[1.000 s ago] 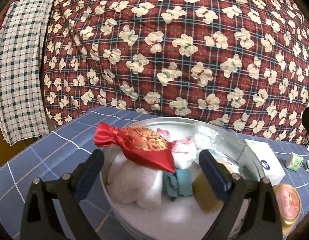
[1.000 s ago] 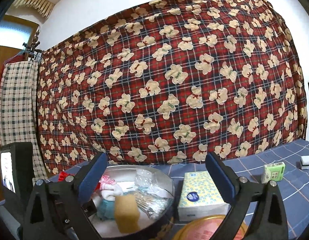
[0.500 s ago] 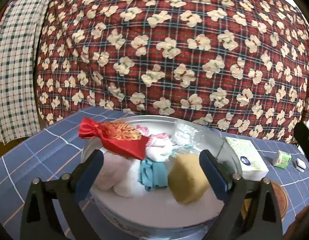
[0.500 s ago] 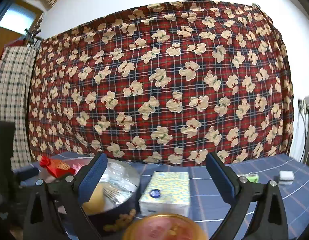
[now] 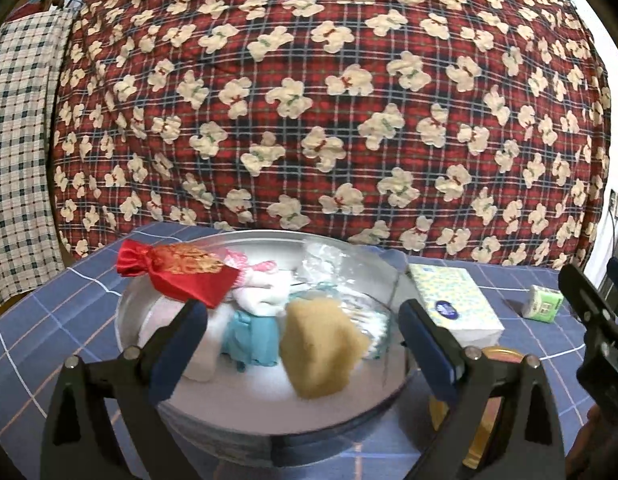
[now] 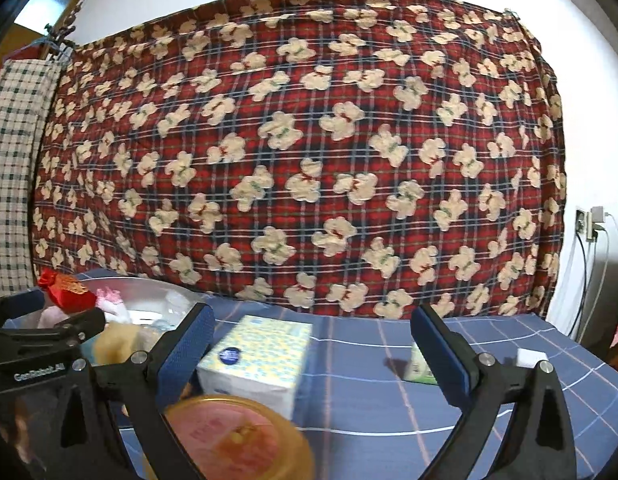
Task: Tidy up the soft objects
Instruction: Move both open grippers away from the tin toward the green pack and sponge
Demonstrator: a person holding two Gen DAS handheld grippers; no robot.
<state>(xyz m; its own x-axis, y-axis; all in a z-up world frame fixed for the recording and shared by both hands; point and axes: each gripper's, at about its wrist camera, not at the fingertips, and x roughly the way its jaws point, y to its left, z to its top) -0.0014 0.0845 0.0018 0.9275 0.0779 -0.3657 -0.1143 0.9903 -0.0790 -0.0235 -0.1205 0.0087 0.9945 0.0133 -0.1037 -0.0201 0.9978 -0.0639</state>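
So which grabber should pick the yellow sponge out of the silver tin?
Probably the left gripper: it's open and the sponge sits right between its fingers, inside the tin. The right gripper faces the tissue box instead.

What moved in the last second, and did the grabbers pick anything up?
The right gripper swung rightward, off the tin toward the tissue box. The left gripper drew back a little from the tin. Both stayed open, holding nothing. The red pouch and sponge stayed put.
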